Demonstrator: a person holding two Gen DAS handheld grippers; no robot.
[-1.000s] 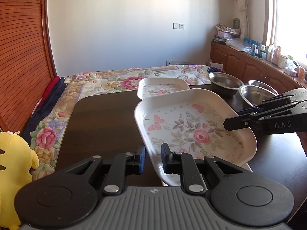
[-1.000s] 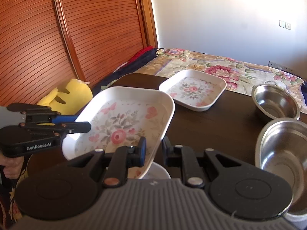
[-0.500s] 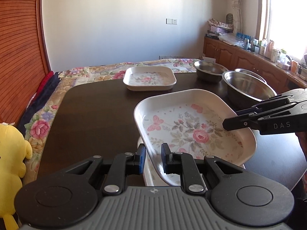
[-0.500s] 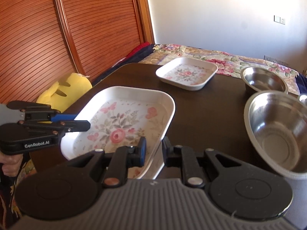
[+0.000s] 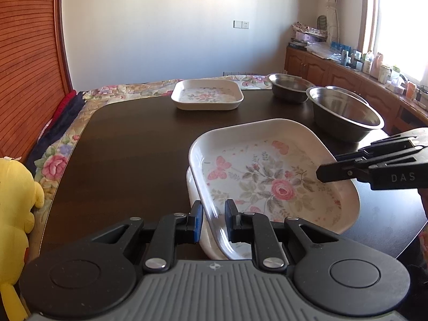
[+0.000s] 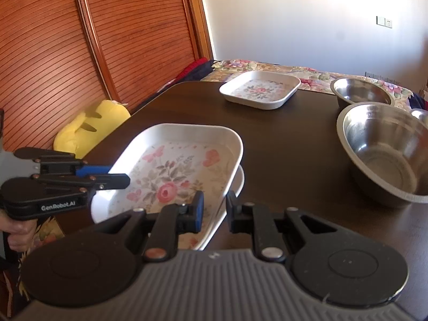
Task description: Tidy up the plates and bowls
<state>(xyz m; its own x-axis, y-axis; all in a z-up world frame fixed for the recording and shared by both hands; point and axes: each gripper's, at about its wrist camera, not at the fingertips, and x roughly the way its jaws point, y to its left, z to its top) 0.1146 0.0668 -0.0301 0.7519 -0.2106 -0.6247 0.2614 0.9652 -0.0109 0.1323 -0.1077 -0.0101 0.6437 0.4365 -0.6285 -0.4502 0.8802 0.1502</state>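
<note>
Both the left gripper [image 5: 212, 220] and the right gripper [image 6: 215, 212] are pinching the flowery plate's [image 5: 270, 179] rims, holding it tilted over another plate [image 5: 194, 187] at the table's [image 5: 128, 155] near edge.

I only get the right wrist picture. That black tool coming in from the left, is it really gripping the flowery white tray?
Observer: Yes. In the left wrist view the left gripper has its jaws pinched on the near rim of the white floral square plate. A second white plate lies under it.
Visitor: I count two metal bowls and a sliver. Is that a third?
Observer: Yes. A third bowl's rim shows behind the large steel bowl.
Visitor: What's off to my right?
Observer: A wooden cabinet crowded with bottles, under a bright window.
</note>
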